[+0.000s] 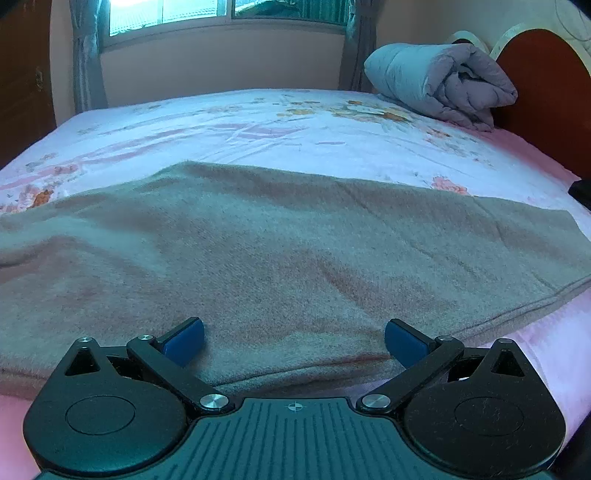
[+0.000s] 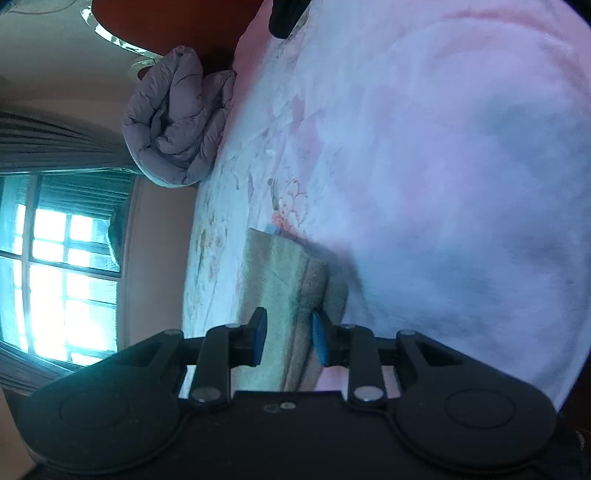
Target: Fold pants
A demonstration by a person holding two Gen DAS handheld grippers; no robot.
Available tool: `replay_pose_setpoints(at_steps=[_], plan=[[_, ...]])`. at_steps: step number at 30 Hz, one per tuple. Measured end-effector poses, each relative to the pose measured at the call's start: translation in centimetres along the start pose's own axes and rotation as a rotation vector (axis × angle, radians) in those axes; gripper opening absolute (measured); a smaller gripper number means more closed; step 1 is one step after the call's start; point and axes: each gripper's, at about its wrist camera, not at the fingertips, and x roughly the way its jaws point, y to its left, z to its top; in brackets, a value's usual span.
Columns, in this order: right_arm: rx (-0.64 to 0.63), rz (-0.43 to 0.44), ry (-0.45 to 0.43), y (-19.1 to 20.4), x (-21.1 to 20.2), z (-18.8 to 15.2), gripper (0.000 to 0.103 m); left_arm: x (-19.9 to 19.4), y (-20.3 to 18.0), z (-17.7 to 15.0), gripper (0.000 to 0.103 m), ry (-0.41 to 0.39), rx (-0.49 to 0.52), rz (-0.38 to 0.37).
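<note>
**Tools: left spread, right pinching**

Left tool [image 1: 294,341]: jaws wide apart, blue pads [image 1: 183,341] clear of any contact, pitched downward. Right tool [image 2: 289,338]: rolled sideways, jaws drawn close, pads [image 2: 320,339] nipping the pants [image 2: 286,280] edge between them.

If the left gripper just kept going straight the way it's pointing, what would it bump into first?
Most likely the grey-brown pants. The left gripper is open, angled down over the cloth spread across the bed, so it should meet fabric almost at once. Exact depth is hard to judge through the fisheye view.

Floral bedsheet [image 1: 295,125], rolled grey quilt [image 1: 439,83], red headboard [image 1: 546,85], curtained window [image 1: 221,14]
</note>
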Motion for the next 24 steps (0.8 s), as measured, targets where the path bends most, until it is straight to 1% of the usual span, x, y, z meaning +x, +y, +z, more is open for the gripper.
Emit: replay_pose_setpoints(at_steps=[1, 2, 4, 6, 9, 11, 12, 13, 15, 17, 19, 21, 22, 23, 24], plan=[[-0.016, -0.017, 0.017, 0.2, 0.5, 0.0, 0.0, 0.0, 0.0, 0.0, 0.103, 0.002, 0.001, -0.002], [-0.044, -0.024, 0.019, 0.6, 0.5, -0.1, 0.0, -0.1, 0.1, 0.1, 0.103, 0.005, 0.002, -0.004], [-0.073, 0.032, -0.005, 1.5, -0.9, -0.5, 0.0, -0.4, 0.5, 0.3, 0.103, 0.003, -0.007, -0.001], [-0.088, 0.021, -0.014, 1.7, -1.9, -0.9, 0.0, -0.7, 1.0, 0.3, 0.103, 0.0, -0.016, 0.008], [-0.069, -0.039, 0.013, -0.1, -1.5, -1.0, 0.0, -0.9, 1.5, 0.1, 0.103, 0.0, -0.015, 0.005], [-0.022, 0.003, 0.02, -1.2, -1.5, -0.8, 0.0, -1.0, 1.6, 0.2, 0.103, 0.002, -0.002, 0.006], [-0.024, 0.008, 0.012, -1.1, -1.8, -0.8, 0.008, -1.1, 1.8, 0.2, 0.103, 0.001, -0.003, 0.008], [-0.035, 0.011, -0.01, -0.8, -2.4, -0.9, 0.021, -1.2, 2.0, 0.2, 0.103, 0.0, -0.007, 0.01], [-0.065, -0.021, -0.031, -0.1, -3.0, -1.0, 0.028, -1.3, 2.3, 0.2, 0.103, 0.0, -0.019, 0.014], [-0.054, -0.045, -0.02, -0.3, -2.7, -1.1, 0.029, -1.3, 2.5, 0.0, 0.103, -0.002, -0.028, 0.015], [-0.046, -0.03, -0.012, -0.5, -2.1, -1.2, 0.03, -1.3, 2.5, -0.1, 0.103, -0.002, -0.026, 0.017], [-0.077, -0.028, -0.002, -0.2, -1.0, -1.2, 0.03, -1.3, 2.4, -0.1, 0.103, -0.005, -0.016, 0.024], [-0.109, -0.041, 0.013, 0.3, -0.4, -1.2, 0.023, -1.4, 2.6, 0.0, 0.103, -0.013, -0.013, 0.044], [-0.145, -0.054, 0.033, 0.9, 0.0, -1.1, 0.009, -1.5, 2.9, 0.1, 0.103, -0.023, -0.019, 0.07], [-0.192, -0.056, 0.048, 1.6, 0.2, -0.9, 0.001, -1.5, 3.4, 0.2, 0.103, -0.027, -0.026, 0.091]])
